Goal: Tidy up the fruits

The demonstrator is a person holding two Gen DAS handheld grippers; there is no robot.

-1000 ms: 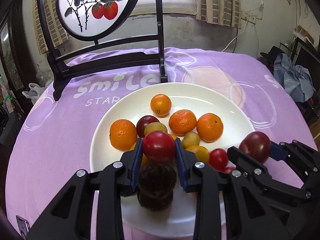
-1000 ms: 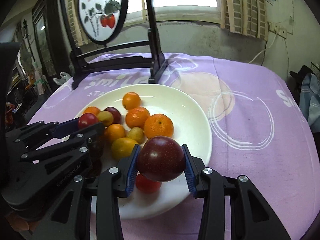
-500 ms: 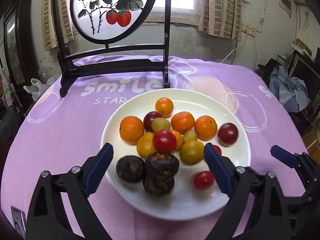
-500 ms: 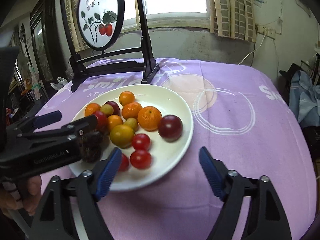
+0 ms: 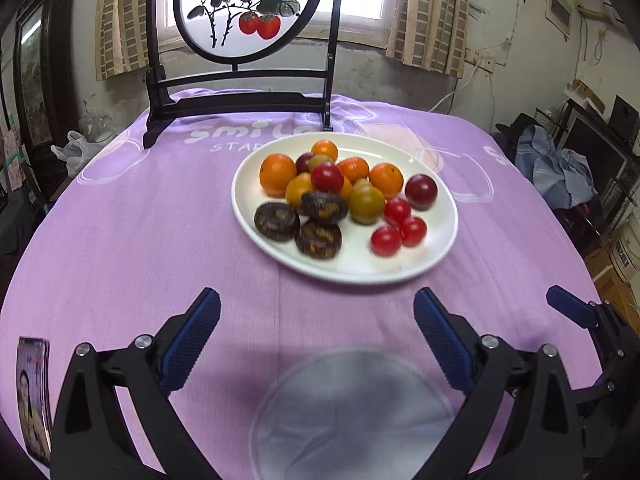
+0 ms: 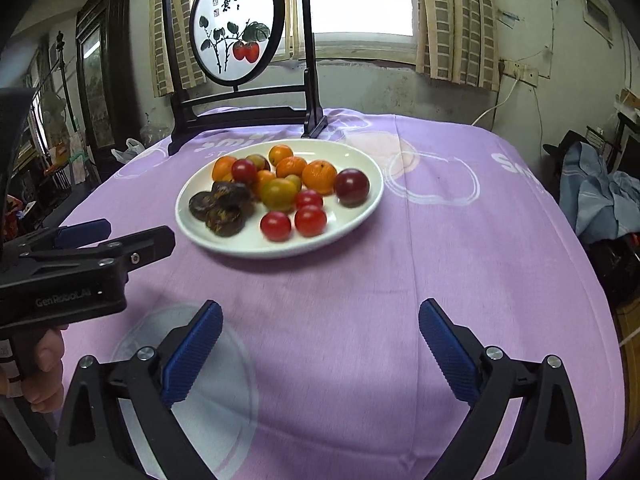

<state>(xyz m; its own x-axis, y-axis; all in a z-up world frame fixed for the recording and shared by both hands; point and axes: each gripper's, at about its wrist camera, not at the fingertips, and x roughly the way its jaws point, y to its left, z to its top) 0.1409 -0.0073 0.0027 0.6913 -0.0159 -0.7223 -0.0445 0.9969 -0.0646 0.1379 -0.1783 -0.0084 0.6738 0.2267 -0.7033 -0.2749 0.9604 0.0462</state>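
Observation:
A white plate [image 5: 344,274] on the purple tablecloth holds several fruits: oranges [image 5: 277,173], small red tomatoes [image 5: 385,240], a yellow-green one [image 5: 366,204] and three dark brown wrinkled fruits [image 5: 277,221]. A red plum [image 5: 327,176] rests on top of the pile. A dark red plum [image 5: 421,191] lies at the plate's right side. My left gripper [image 5: 316,296] hovers over bare cloth in front of the plate, its jaws opening with nothing between them. My right gripper [image 6: 320,304] is likewise short of the plate [image 6: 240,248], jaws opening and empty.
A black stand with a round painted screen [image 5: 240,12] rises behind the plate. A photo card [image 5: 34,392] lies near the table's front left edge. Clothes [image 5: 556,168] are piled off the table on the right. A hand [image 6: 44,364] holds the left gripper's handle.
Both grippers let go of their plums onto the plate, opened wide and drew back from the plate toward the table's near side.

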